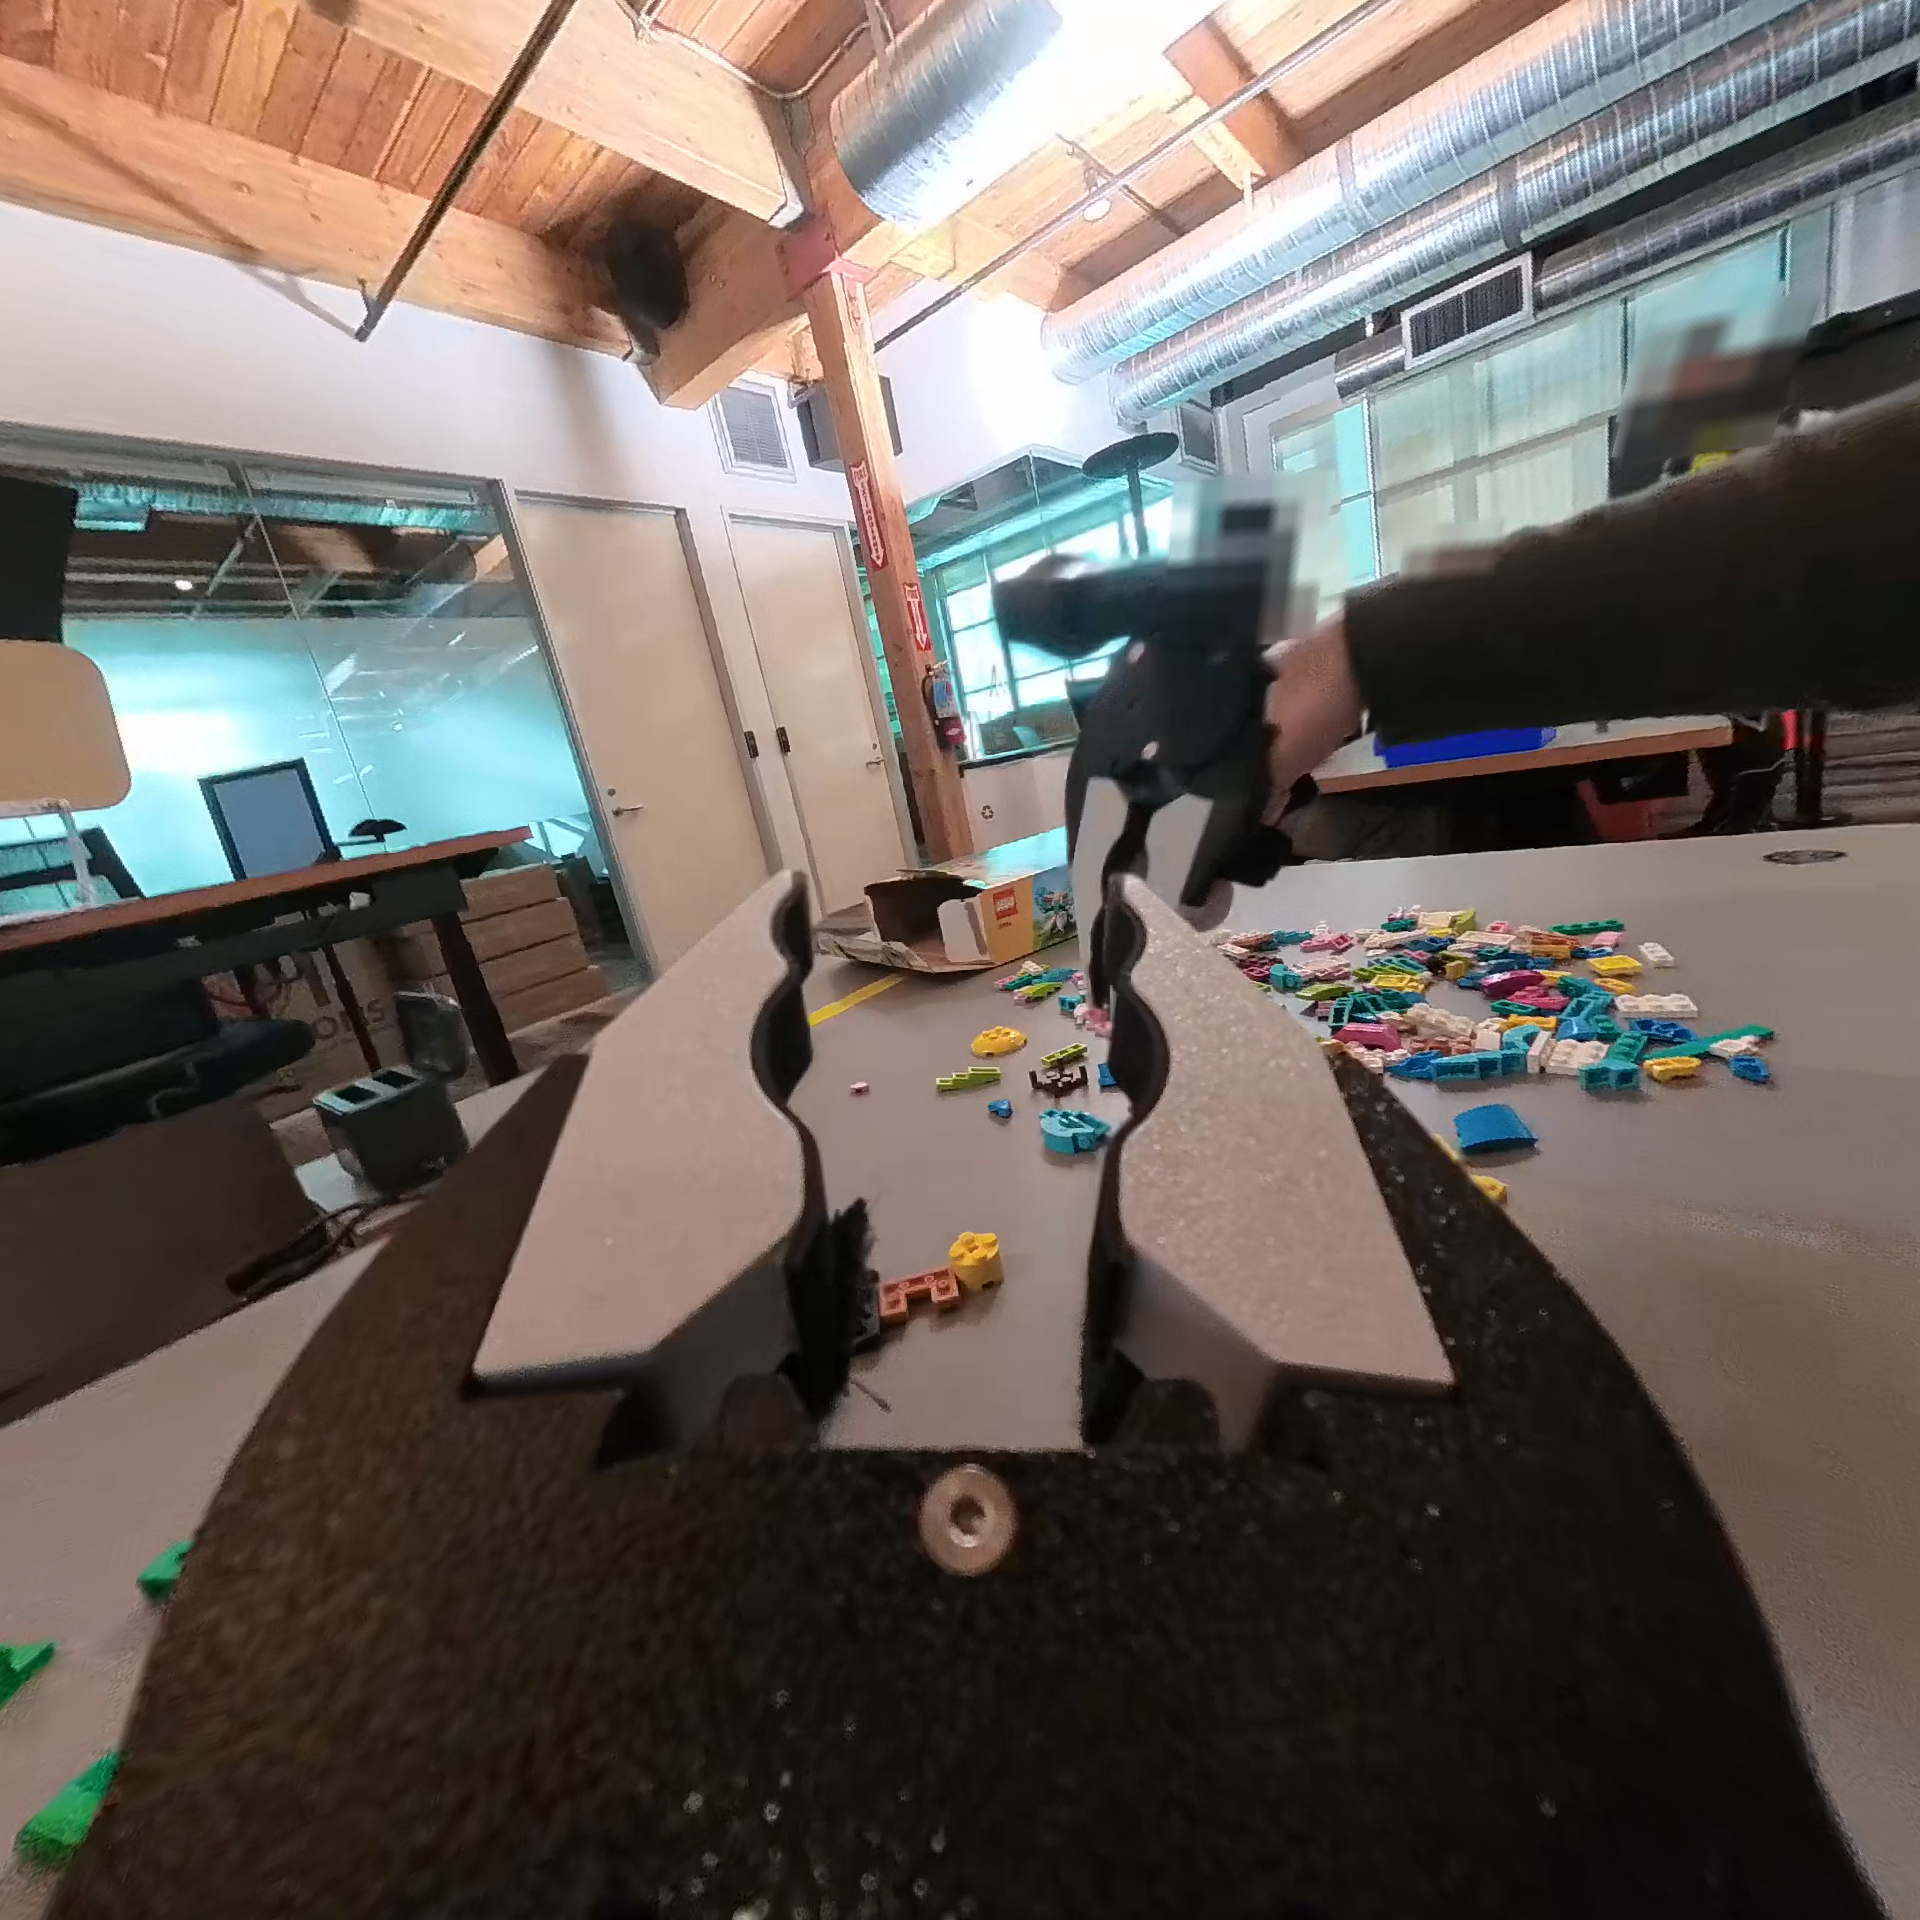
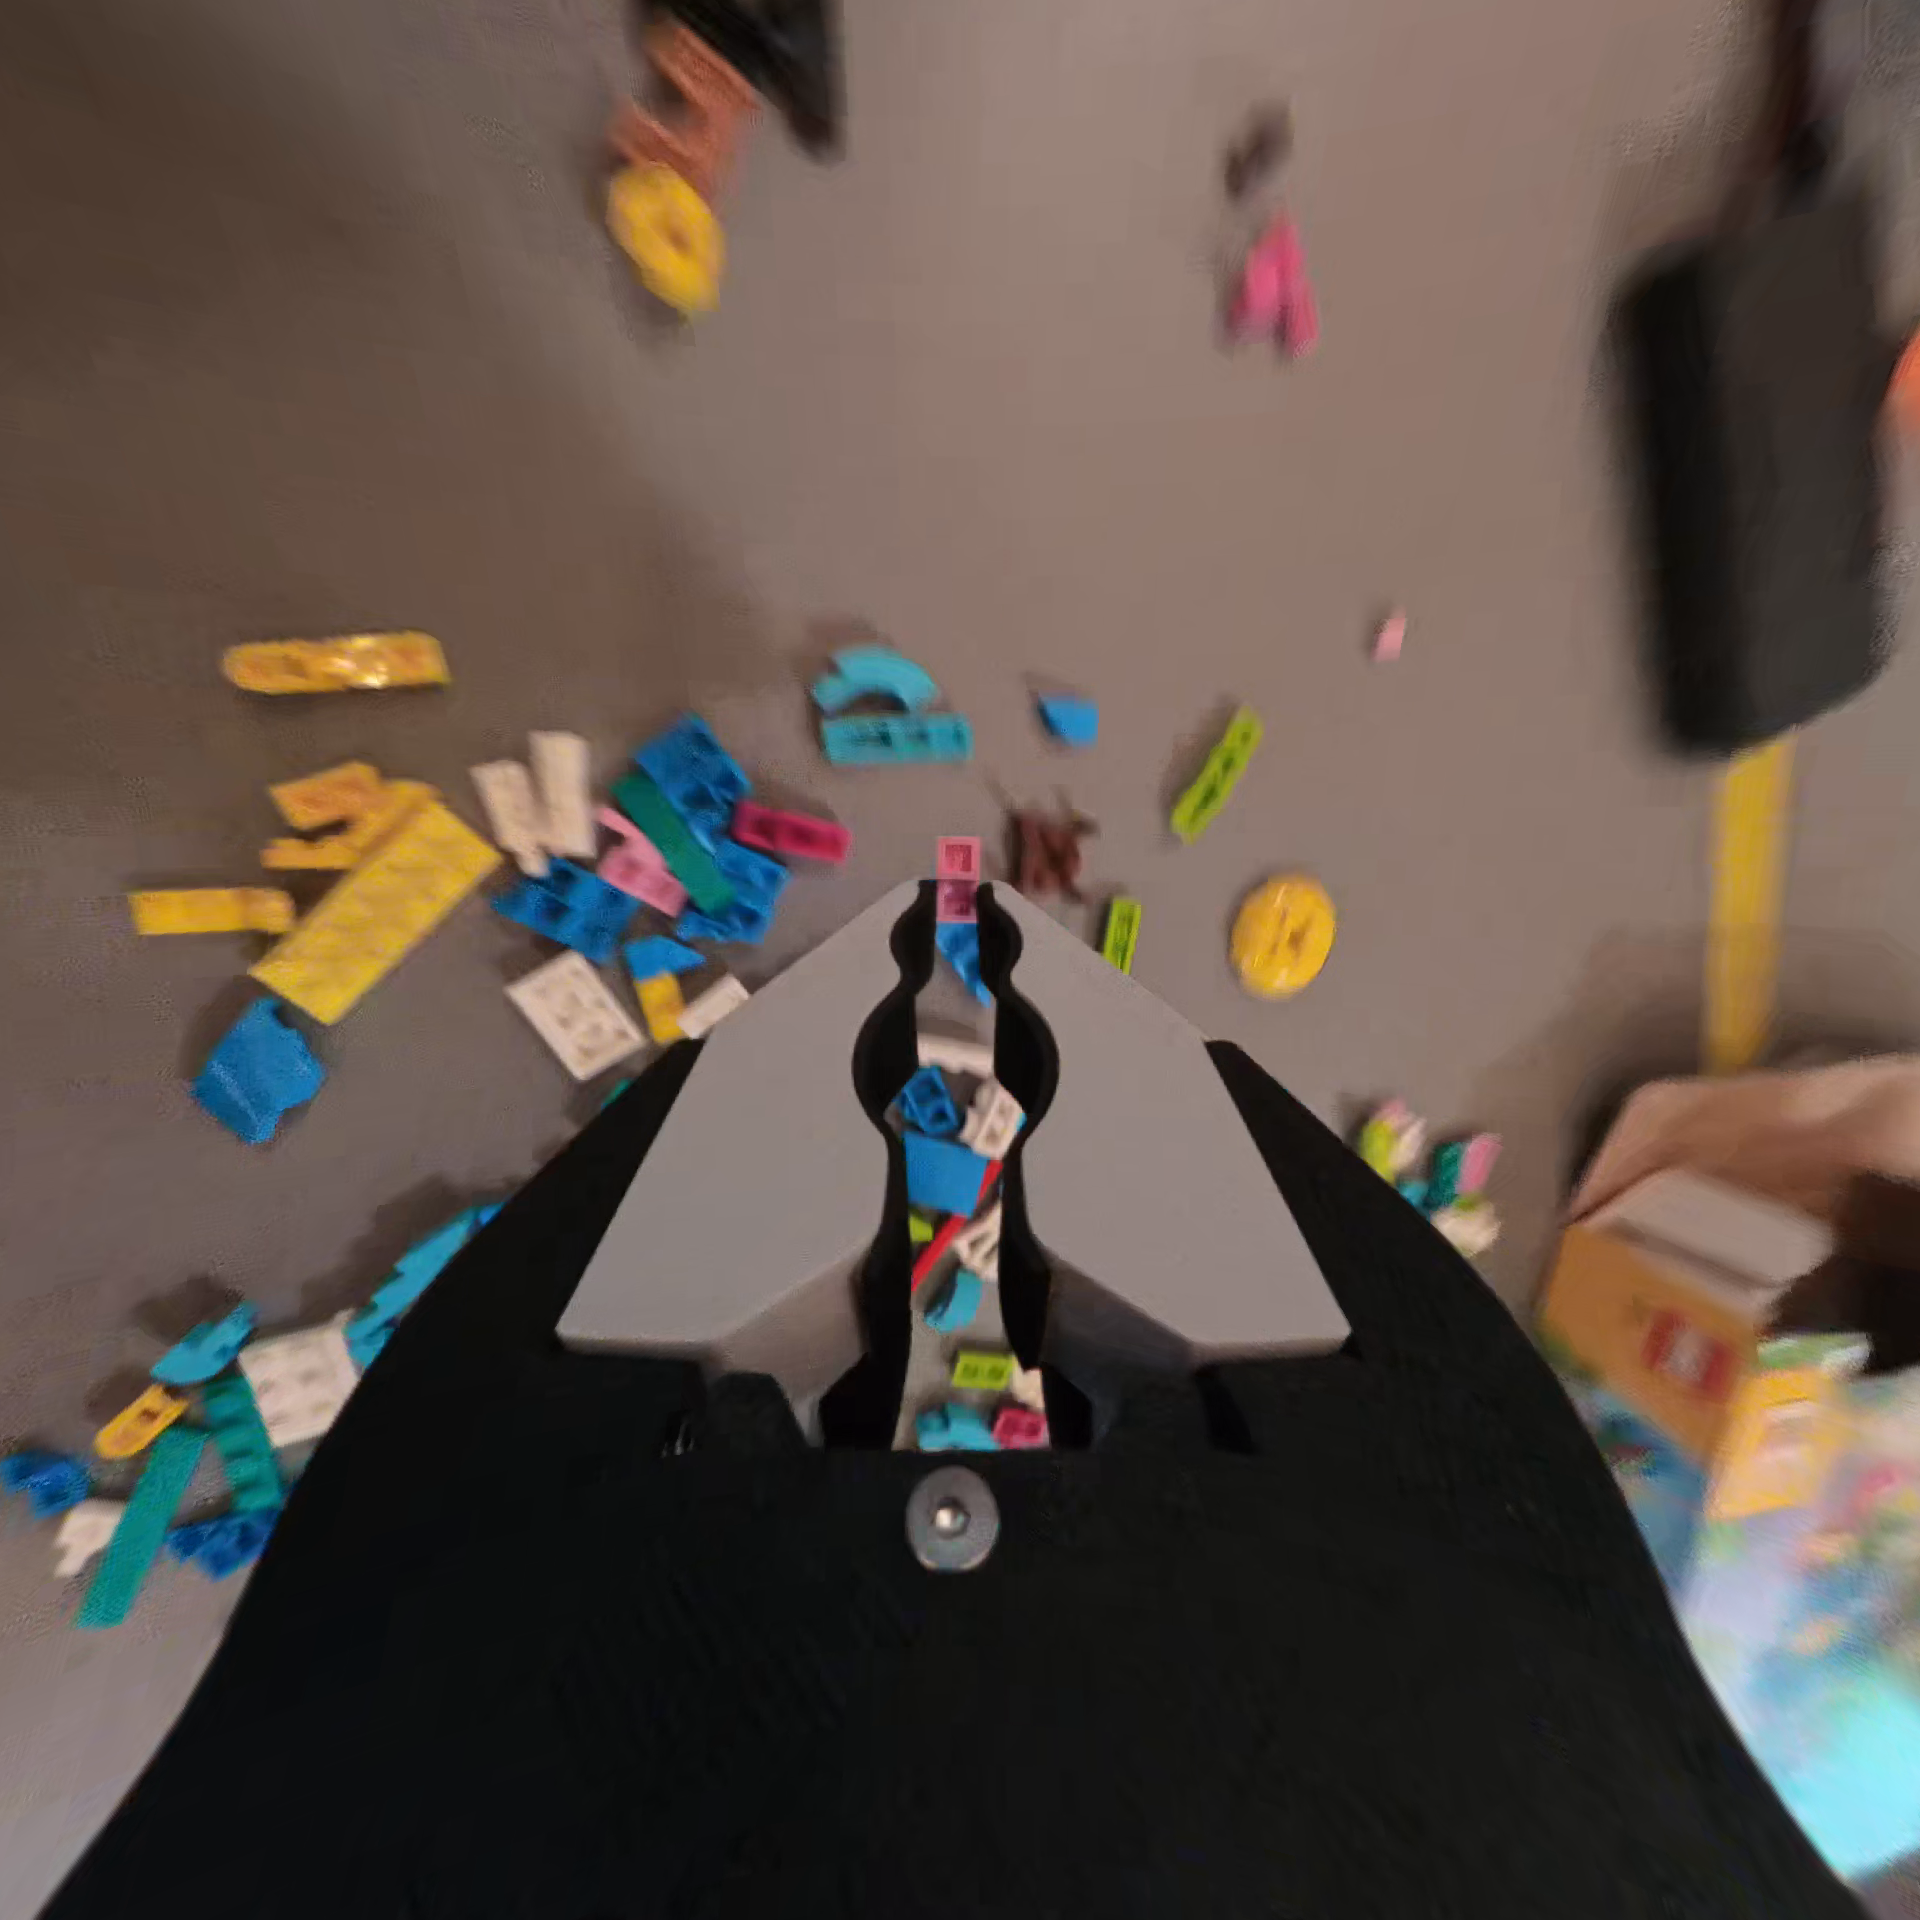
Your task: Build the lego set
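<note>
Right gripper (image 2: 957,896), grey-fingered, pinches one small pink square stud plate (image 2: 957,879) at its tips above the grey tabletop (image 2: 935,468). Left gripper (image 1: 961,914) hangs unclosed, holding nothing. Two round yellow bricks (image 2: 1282,935) are countable; blur leaves the scattered brick pile (image 1: 1507,997) uncounted. One torn cardboard set box (image 1: 971,914) lies at the far edge.

An office: glass-walled meeting room (image 1: 312,665), desks (image 1: 260,894), exposed ducts (image 1: 1455,229) under timber ceiling (image 1: 260,114).

The worktop (image 2: 935,468) is plain grey, strewn with bricks (image 1: 1496,997) in yellow, blue, teal, pink, white and lime. Grey fingers (image 2: 748,1164) with black inner faces pinch a pink piece (image 2: 957,883). The box (image 1: 997,914) is yellow and white.
</note>
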`<state>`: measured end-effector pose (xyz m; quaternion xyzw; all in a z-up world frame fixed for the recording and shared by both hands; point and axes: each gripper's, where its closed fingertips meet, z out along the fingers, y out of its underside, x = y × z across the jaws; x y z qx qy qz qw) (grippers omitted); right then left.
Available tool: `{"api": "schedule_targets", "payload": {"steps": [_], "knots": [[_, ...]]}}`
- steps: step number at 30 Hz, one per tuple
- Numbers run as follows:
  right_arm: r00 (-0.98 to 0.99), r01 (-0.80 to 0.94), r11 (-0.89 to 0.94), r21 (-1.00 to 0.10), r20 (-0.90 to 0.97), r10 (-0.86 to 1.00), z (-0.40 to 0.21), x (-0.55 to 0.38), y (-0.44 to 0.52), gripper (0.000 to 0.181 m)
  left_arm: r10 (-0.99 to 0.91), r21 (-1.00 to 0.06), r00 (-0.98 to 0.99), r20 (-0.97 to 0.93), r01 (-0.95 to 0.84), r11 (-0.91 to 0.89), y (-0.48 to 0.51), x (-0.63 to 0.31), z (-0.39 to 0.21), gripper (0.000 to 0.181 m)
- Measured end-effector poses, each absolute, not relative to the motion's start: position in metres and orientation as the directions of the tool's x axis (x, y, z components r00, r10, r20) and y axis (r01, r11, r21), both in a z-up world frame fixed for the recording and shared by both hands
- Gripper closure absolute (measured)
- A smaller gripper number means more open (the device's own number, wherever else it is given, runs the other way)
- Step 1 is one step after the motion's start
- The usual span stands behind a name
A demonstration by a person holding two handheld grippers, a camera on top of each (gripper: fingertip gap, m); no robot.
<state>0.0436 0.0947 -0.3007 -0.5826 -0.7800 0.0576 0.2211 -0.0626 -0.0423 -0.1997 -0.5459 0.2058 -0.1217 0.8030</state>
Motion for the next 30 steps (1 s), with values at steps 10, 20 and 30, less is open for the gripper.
{"api": "schedule_targets", "payload": {"steps": [10, 20, 30], "knots": [[-0.453, 0.459, 0.886, -0.065, 0.841, 0.297, -0.256, -0.035, -0.02, 0.175, -0.609, -0.99, 0.792, -0.042, 0.048, 0.13, -0.041, -0.052, -0.221, 0.14], [-0.412, 0.321, 0.93, 0.182, 0.91, -0.035, -0.238, -0.044, -0.045, 0.175, -0.672, -0.996, 0.735, -0.083, -0.054, 0.065, -0.046, -0.032, -0.236, 0.163], [-0.229, 0.375, 0.448, -0.812, 0.387, 0.893, -0.213, -0.036, -0.063, 0.172, -0.478, -0.845, 0.698, -0.533, -0.41, 0.343, -0.054, -0.034, -0.224, 0.18]]}}
